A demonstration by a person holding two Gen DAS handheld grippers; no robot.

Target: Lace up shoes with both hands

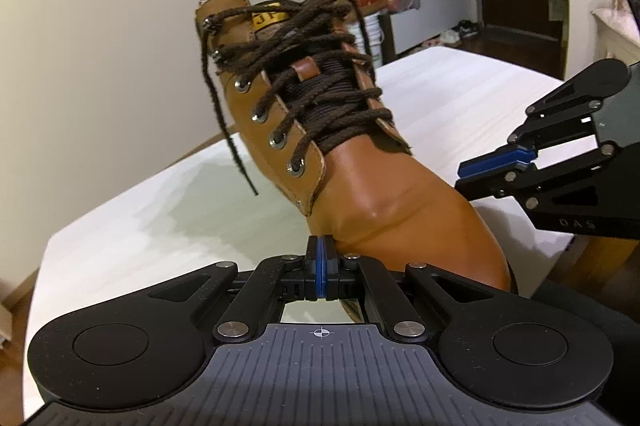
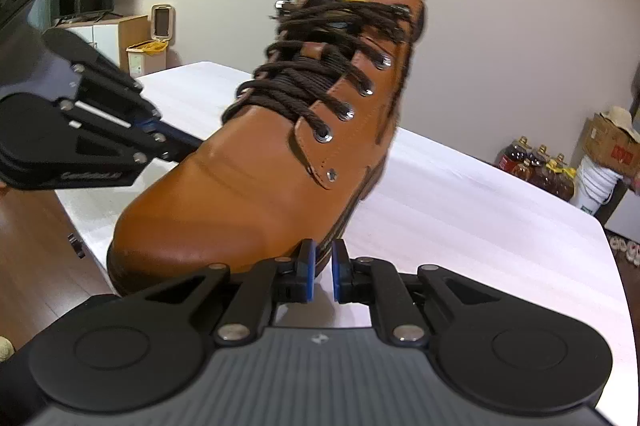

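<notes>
While the tan boot (image 1: 360, 154) stands on the white surface (image 1: 132, 226), both tools wait at its toe.

Left wrist view: left tool (image 1: 319, 268) fully closed, empty — loose lace end (image 1: 224, 106) hangs left. Right wrist view: right tool (image 2: 322, 272) slightly parted, holding nothing; best pinch each lace end near its tip.

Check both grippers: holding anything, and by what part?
Nothing held. Left gripper shut and empty beside the boot; right gripper slightly open, empty. Lace end dangles free.
</notes>
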